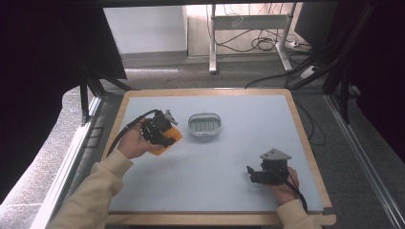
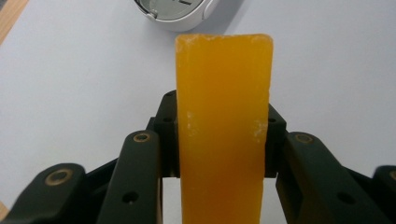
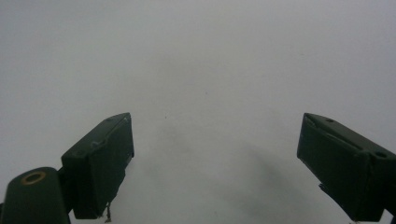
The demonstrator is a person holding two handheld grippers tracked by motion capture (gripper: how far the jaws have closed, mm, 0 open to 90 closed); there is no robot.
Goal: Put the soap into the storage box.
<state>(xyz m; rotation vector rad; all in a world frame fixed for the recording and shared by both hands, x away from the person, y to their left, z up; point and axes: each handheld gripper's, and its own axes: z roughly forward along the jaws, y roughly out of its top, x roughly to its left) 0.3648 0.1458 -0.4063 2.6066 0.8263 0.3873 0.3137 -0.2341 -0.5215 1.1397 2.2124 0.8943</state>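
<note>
Seen from the high view, the person's left hand (image 1: 136, 141) is holding the left hand-held gripper (image 1: 168, 137) over the left half of the grey counter (image 1: 224, 167), and an orange bar (image 1: 171, 138) is showing at its tip. In the left gripper view, the left hand-held gripper (image 2: 223, 140) is clamping that orange bar (image 2: 223, 126) between its two black jaws; the pads are pressing on the bar's long sides, and the bar is standing lengthwise along the jaws, its rounded far end pointing toward the white oval dish (image 2: 175, 14). The bar is hanging clear above the counter (image 2: 70, 93), just short of the dish. In the high view the white oval dish (image 1: 205, 125) is sitting near the middle of the counter, just beside the gripper's tip and apart from it; its inner floor is showing a grid of small slots.

The right hand-held gripper (image 1: 249, 172) is lying low near the front right part of the counter, well apart from the dish, in the person's right hand (image 1: 285, 183). In the right gripper view, the right hand-held gripper (image 3: 215, 158) is standing with its jaws wide apart and with bare grey counter (image 3: 210, 70) between them.
</note>
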